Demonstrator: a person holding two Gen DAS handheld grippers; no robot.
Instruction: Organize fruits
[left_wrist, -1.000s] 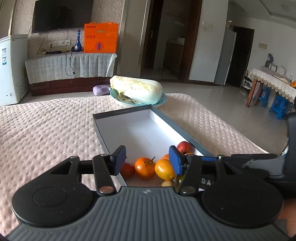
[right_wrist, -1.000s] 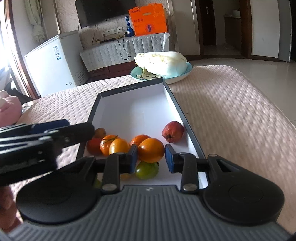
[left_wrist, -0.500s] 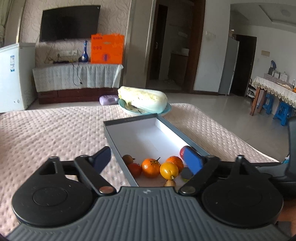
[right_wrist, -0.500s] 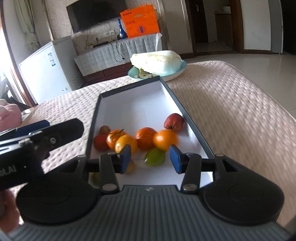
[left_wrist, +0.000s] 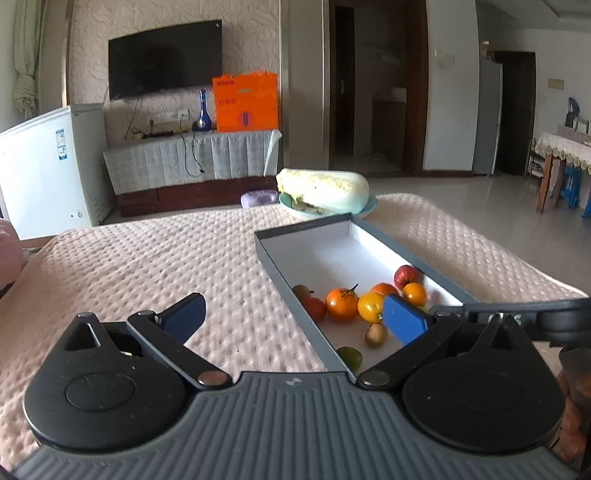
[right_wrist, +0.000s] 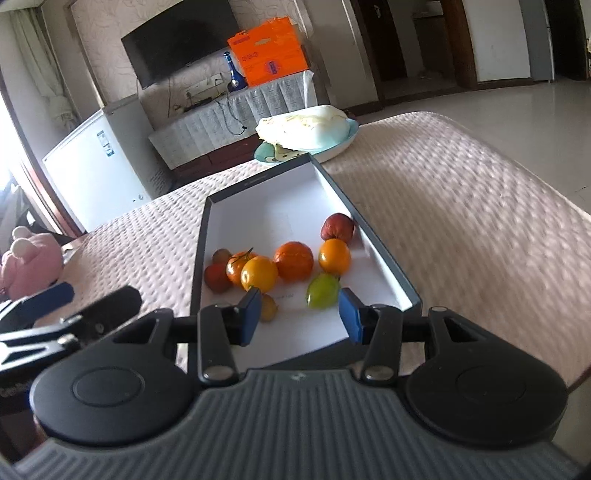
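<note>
A grey box with a white inside (left_wrist: 325, 251) (right_wrist: 273, 199) lies on the pink quilted table. In its near half lie several fruits: oranges (right_wrist: 293, 260) (left_wrist: 340, 304), a yellow fruit (right_wrist: 259, 274) (left_wrist: 370, 306), a red apple (right_wrist: 337, 226) (left_wrist: 405, 276), a green fruit (right_wrist: 323, 291) and small brown ones (left_wrist: 376, 334). My left gripper (left_wrist: 293, 317) is wide open and empty above the box's near left edge. My right gripper (right_wrist: 301, 314) is open and empty just above the box's near end, the green fruit beyond its fingers.
A cabbage on a blue plate (left_wrist: 325, 190) (right_wrist: 306, 129) stands behind the box. A white freezer (left_wrist: 48, 166), a covered cabinet with an orange bag (left_wrist: 243, 101) and a TV lie beyond. A pink toy (right_wrist: 27, 258) sits at the left.
My right gripper let go of an orange into the box, opened and pulled back. My left gripper opened wide and drew back to the left.
</note>
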